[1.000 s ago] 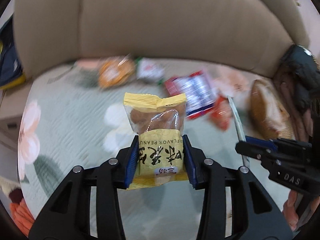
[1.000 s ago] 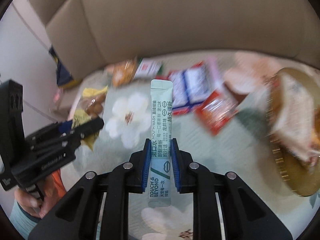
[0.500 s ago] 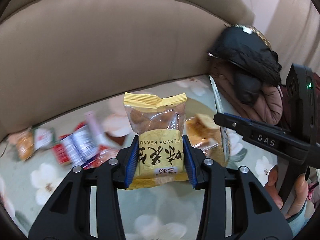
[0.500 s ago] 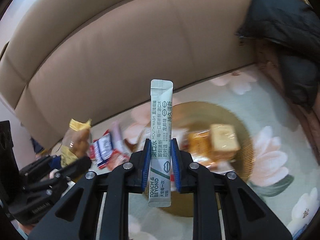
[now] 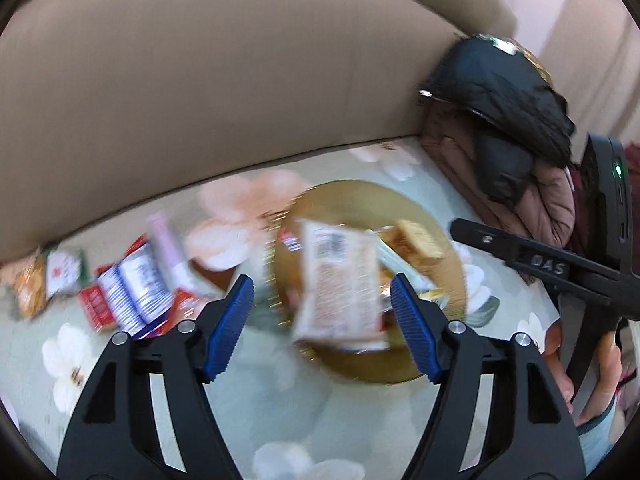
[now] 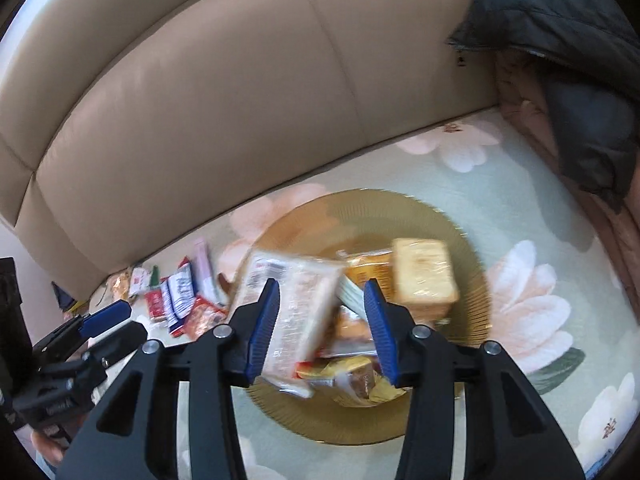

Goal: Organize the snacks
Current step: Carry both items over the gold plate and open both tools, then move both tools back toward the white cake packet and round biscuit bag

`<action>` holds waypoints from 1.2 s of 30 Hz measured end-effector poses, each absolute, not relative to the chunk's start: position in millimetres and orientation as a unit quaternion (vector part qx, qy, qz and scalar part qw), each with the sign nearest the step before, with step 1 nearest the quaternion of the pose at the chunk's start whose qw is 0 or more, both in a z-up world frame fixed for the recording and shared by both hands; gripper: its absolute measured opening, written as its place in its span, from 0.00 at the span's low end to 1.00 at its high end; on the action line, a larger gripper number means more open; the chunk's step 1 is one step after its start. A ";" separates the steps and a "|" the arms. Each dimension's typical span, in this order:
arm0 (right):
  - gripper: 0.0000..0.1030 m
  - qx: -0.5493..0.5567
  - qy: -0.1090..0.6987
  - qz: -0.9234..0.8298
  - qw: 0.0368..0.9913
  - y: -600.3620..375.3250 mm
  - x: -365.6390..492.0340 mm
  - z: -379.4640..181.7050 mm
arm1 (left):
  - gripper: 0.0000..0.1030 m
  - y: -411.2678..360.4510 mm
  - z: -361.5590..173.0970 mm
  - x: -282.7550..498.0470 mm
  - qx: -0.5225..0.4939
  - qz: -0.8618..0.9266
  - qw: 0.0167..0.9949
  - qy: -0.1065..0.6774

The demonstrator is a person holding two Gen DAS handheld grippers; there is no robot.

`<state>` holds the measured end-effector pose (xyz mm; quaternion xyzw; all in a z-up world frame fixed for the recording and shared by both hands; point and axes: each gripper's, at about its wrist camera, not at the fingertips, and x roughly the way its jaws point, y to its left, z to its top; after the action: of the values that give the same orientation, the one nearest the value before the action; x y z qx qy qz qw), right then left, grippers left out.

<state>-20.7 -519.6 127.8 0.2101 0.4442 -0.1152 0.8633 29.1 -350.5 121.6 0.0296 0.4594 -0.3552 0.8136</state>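
Left wrist view
Left gripper (image 5: 322, 326): blue-padded jaws spread wide, holding nothing.
Round golden ribbed plate (image 5: 404, 364): on the floral seat cover beyond the fingers, piled with wrapped snacks.
Blurred white snack packet (image 5: 340, 284): between the fingertips, over the plate.

Right wrist view
Right gripper (image 6: 322, 330): jaws parted, empty.
Plate (image 6: 360, 424): directly below; the white packet (image 6: 288, 304) lies behind the left finger.
Loose red-and-blue snack wrappers (image 6: 180, 292): far left, off the plate.

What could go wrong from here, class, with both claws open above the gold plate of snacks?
1. The plate is heaped; the large pale packet lies tilted on the pile and may slide off the rim.
2. The left claw and right claw hang close over the pile and could knock snacks out.
3. Loose packets left beside the plate could be overlooked.
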 end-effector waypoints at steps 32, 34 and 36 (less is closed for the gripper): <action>0.66 0.062 0.534 0.105 0.836 -215.4 168.7 33.4 | 0.75 -1.6 18.9 147.7 -0.197 -0.120 0.813 0.534; 0.66 0.054 0.537 0.109 0.835 -210.3 183.2 25.4 | 0.84 -1.7 17.7 164.1 -0.207 -0.117 0.813 0.531; 0.68 0.057 0.541 0.116 0.831 -208.9 201.9 15.4 | 0.88 -1.9 16.4 179.8 -0.215 -0.110 0.814 0.528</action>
<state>201.9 -208.9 15.4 0.0570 0.5411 0.1157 0.8310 179.8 -1.9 16.4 -0.2154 0.5276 -0.1103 0.8143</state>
